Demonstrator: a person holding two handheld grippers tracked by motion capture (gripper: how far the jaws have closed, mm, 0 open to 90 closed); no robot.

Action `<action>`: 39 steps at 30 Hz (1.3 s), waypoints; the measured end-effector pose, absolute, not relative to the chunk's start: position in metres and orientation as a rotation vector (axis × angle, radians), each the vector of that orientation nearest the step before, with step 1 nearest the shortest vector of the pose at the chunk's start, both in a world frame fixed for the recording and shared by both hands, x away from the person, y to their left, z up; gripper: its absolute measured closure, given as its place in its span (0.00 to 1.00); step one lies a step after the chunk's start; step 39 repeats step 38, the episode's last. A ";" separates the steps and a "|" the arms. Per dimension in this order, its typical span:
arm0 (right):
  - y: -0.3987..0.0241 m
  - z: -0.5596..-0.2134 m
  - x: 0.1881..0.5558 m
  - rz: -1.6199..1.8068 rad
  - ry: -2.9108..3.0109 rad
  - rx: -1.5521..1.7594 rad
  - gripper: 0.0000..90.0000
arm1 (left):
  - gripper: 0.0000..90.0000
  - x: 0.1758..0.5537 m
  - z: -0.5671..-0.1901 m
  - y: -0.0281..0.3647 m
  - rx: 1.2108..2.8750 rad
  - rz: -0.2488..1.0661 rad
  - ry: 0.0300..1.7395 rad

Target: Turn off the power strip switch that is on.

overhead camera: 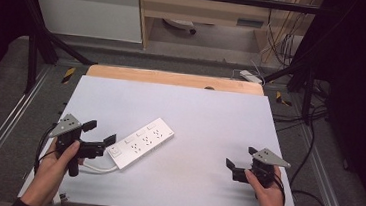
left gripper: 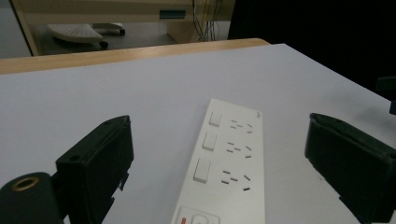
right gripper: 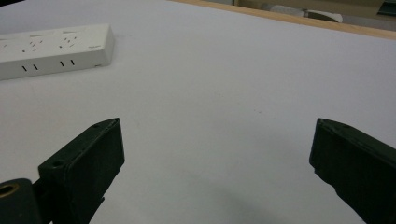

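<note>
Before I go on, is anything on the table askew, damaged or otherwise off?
Nothing damaged or spilled. The white rectangular plastic power strip lies flat but diagonal to the pale grey table top, its white cable curling off the near end. Both hand-held grippers, left and right, are open and hold nothing.

Dim room beyond the table

Grey floor point(overhead camera: 1, 92) – a wooden desk point(overhead camera: 199, 9) and white cabinet point(overhead camera: 86, 9) stand behind, cables point(overhead camera: 281, 41) trailing right.
</note>
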State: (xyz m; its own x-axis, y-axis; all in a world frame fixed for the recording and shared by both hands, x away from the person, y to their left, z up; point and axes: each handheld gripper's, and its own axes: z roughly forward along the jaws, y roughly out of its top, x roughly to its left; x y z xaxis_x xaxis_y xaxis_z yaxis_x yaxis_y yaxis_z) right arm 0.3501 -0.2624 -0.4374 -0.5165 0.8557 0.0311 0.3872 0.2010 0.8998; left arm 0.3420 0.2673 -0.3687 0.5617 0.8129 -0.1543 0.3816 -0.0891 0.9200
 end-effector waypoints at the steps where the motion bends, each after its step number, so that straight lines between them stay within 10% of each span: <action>1: -0.262 -0.437 0.350 1.276 1.997 1.153 0.04 | 0.09 0.341 -0.370 0.269 1.692 0.490 1.006; 39: -0.260 -0.444 0.354 1.192 2.045 1.178 0.04 | 0.08 0.299 -0.424 0.300 1.742 0.531 1.041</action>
